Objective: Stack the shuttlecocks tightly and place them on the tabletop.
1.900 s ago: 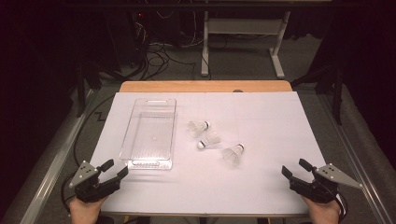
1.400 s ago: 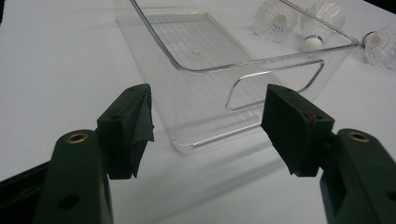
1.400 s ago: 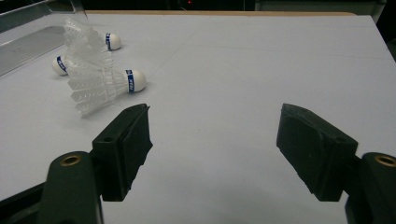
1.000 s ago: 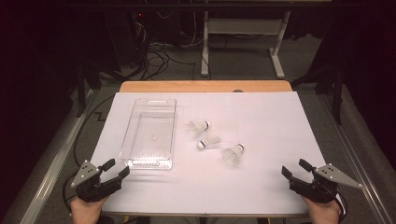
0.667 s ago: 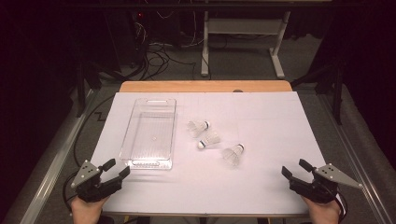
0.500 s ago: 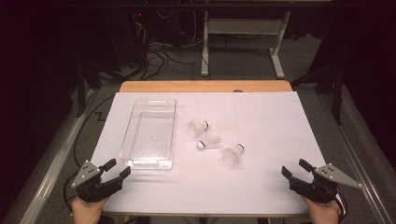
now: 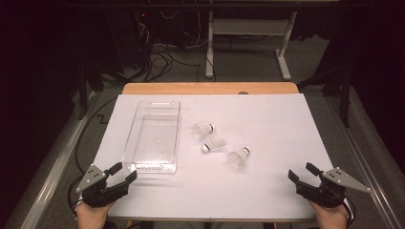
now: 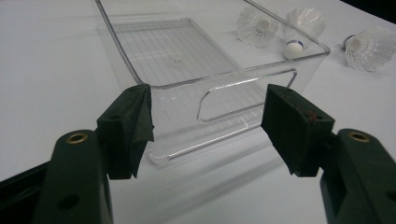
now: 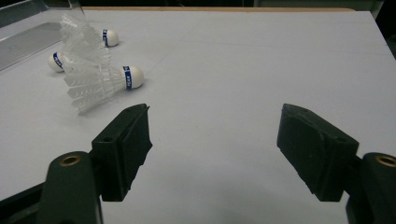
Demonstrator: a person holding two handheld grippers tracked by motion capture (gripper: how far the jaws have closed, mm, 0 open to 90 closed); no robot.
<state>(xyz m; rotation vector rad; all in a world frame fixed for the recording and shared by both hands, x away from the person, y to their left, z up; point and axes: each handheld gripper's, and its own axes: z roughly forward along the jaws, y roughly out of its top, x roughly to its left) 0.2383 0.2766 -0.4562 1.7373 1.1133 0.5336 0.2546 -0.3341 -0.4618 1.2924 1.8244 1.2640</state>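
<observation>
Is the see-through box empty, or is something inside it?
Empty. The clear box shows only its bare ribbed floor; all three shuttlecocks lie outside on the table.

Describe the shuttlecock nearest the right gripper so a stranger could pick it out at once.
Start at the clear plastic tray on the white table's left half. To its right lie three white shuttlecocks in a slanting row. The one meant, the shuttlecock, is the row's near-right end, farthest from the tray, its cork pointing away from the person.

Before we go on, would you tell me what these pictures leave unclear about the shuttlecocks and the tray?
- High view: print on the three white feathered shuttlecocks' blue bands is too small to read.
- Left gripper view: the farthest shuttlecock is blurred behind the clear plastic tray's wall.
- Right gripper view: the tray is cut off by the left edge; the nearest shuttlecock's feathers hide part of the middle one.
</observation>
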